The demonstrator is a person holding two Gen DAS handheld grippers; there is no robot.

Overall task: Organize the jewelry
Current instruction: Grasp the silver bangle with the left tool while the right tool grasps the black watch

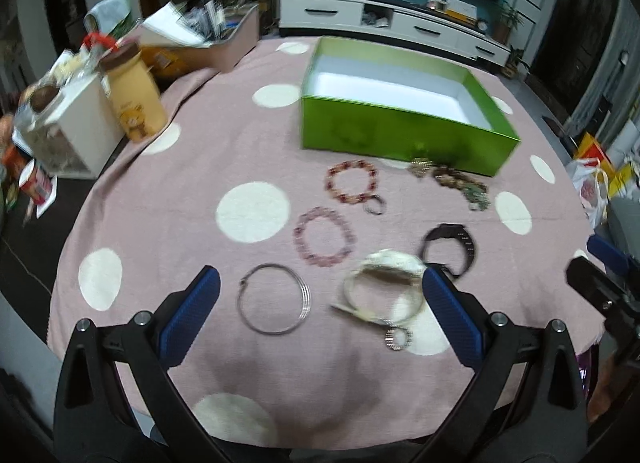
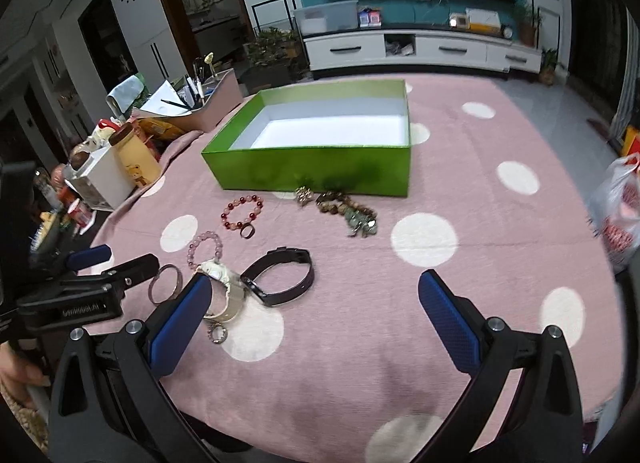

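Both my left gripper [image 1: 320, 303] and my right gripper [image 2: 316, 307] hang spread and empty over the desk [image 1: 160, 199], so from nine o'clock I would start with the silver bangle [image 1: 274, 299], closing across its thin rim, not flat on it. Past it come the pink bead bracelet [image 1: 324, 237], white watch [image 1: 384, 287] and black band [image 2: 280, 275]; the empty green box [image 2: 320, 167] waits at twelve o'clock. The pink spotted cloth may snag; cluttered shelves stand at ten o'clock.
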